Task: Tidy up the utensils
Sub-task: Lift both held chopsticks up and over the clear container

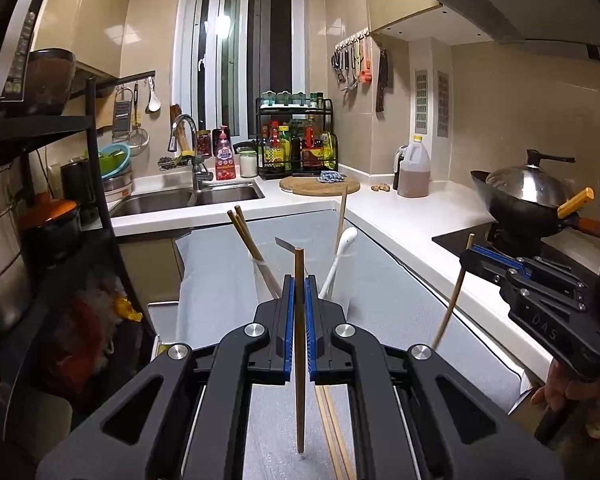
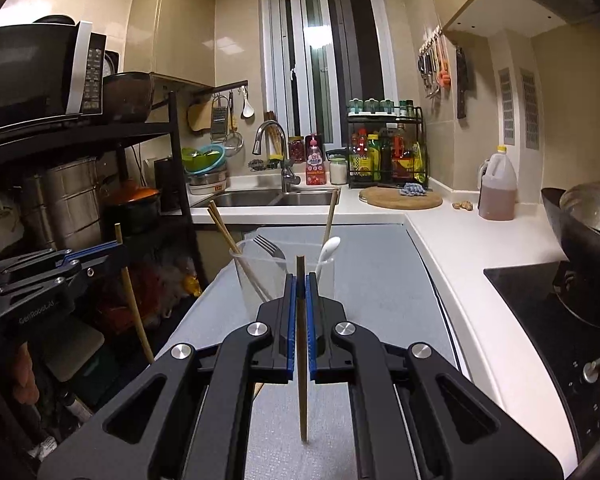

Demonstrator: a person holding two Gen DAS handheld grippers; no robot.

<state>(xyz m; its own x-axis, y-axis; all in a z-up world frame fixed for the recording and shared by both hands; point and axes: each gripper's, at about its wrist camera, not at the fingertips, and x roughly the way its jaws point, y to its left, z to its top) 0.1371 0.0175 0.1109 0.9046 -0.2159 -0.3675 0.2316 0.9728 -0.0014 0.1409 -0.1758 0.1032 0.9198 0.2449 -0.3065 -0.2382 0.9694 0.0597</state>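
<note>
From the left wrist view, the black left gripper with blue pads (image 1: 299,280) was clenched on a slim wooden chopstick (image 1: 299,360), held upright with its lower tip hanging just above the grey textured mat (image 1: 400,292). Under the gripper, only this view showed a loose pair of pale chopsticks (image 1: 332,432) lying on the mat. Ahead stood the clear plastic cup (image 1: 342,276) with two brown chopsticks (image 1: 246,236) leaning left and a white spoon (image 1: 340,256) leaning right beside a tall single stick; the fork in it showed only as a grey sliver. At the right edge, the black right gripper (image 1: 470,256) appeared side-on, gripping its own light wooden chopstick (image 1: 452,300), with a person's hand (image 1: 560,384) on the handle below, and a lidded black wok (image 1: 528,196) sat whole on the stove.

From the right wrist view, the left gripper (image 2: 118,250) showed at the left edge, clamped on its chopstick (image 2: 134,304) before a black shelf rack (image 2: 176,152) bearing a microwave oven (image 2: 48,68), seen here in full. In the centre the right gripper (image 2: 300,280) was grasping its upright chopstick (image 2: 302,380) above the mat (image 2: 380,280). The cup (image 2: 252,280) was clearer here, and the silver metal fork (image 2: 266,246) showed its tines plainly, next to the spoon (image 2: 328,250).
</note>
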